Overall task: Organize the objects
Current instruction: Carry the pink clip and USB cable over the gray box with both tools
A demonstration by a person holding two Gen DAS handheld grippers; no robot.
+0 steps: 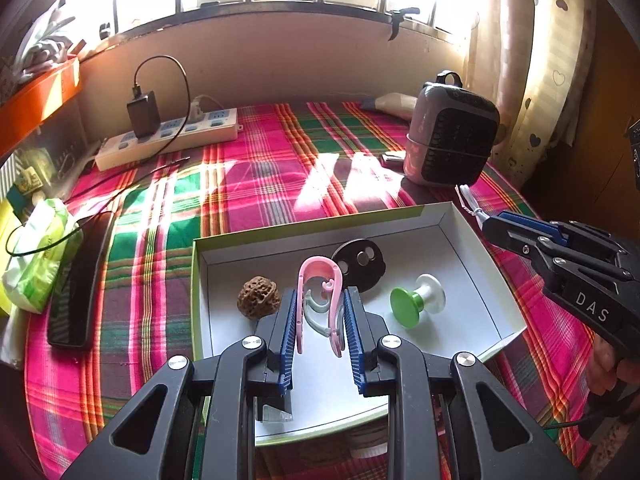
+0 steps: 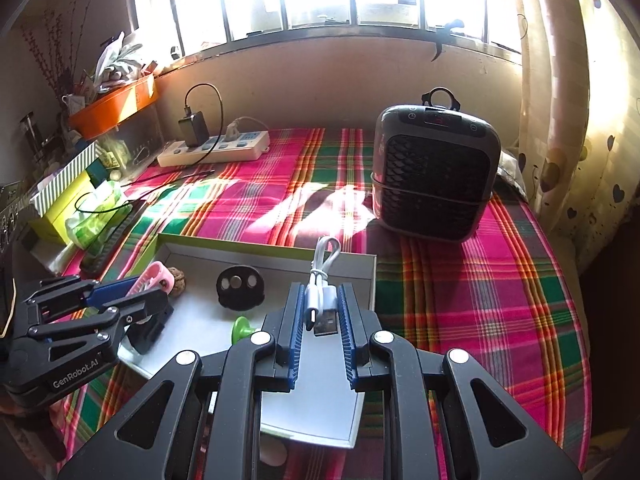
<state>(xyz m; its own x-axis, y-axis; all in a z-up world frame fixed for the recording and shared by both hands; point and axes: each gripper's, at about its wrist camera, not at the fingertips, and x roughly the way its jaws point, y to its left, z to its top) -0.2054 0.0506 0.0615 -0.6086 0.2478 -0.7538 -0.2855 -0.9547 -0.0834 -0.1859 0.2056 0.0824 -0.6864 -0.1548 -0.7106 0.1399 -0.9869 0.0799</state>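
A shallow white box (image 1: 460, 240) with a green rim lies on the plaid cloth. In it are a brown walnut (image 1: 257, 298), a black disc (image 1: 360, 266) and a green-and-white knob (image 1: 416, 300). My left gripper (image 1: 320, 304) is shut on a pink plastic clip (image 1: 320, 276) and holds it over the box; it also shows in the right wrist view (image 2: 132, 288). My right gripper (image 2: 322, 300) is shut on a coiled white USB cable (image 2: 320, 280) above the box's right edge (image 2: 372, 276); it shows at the right in the left wrist view (image 1: 490, 224).
A dark fan heater (image 2: 434, 172) stands at the back right. A white power strip (image 1: 168, 140) with a black charger lies at the back left. A black phone (image 1: 80, 280) and a green tissue pack (image 1: 40, 256) lie at the left. An orange tray (image 2: 116, 108) sits by the window.
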